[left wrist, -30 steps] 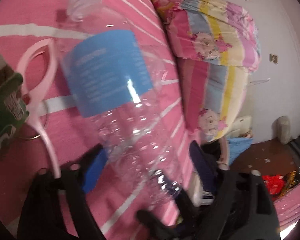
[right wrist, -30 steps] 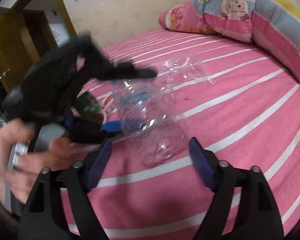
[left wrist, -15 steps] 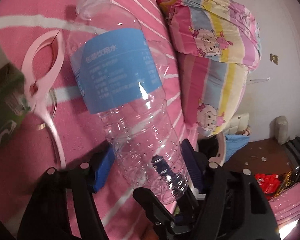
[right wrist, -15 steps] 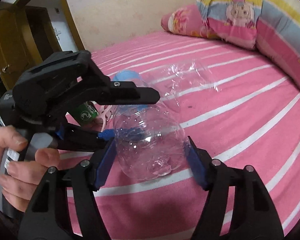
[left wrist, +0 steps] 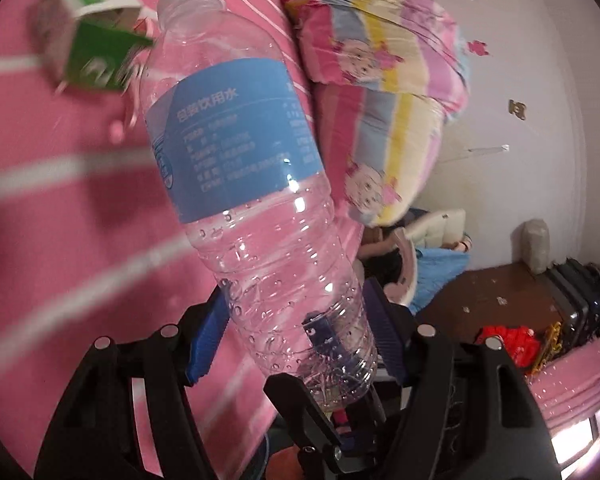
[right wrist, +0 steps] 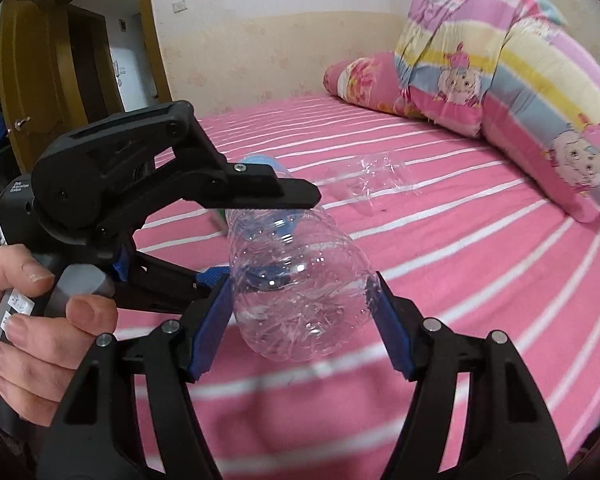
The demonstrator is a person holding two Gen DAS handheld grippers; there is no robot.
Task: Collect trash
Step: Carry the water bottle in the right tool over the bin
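Both grippers clamp the empty bottle [left wrist: 256,200] near its base, just above the bed [right wrist: 460,248]: left gripper [left wrist: 296,336] and right gripper [right wrist: 304,320] half-open. It looks light, thin and slick, so the ribbed base seems the firmest hold.

pink striped bed [right wrist: 460,240], cartoon quilt [right wrist: 540,92], wood door [right wrist: 28,92]

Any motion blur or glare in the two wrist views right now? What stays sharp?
Left wrist view: pink striped bedspread and green-and-white carton smear with motion blur; the clear plastic bottle with blue label stays sharp, small glare spots on its ribs. Right wrist view: mostly crisp, blur only on near stripes; highlights on the bottle's base; fisheye bends the brown door frame.
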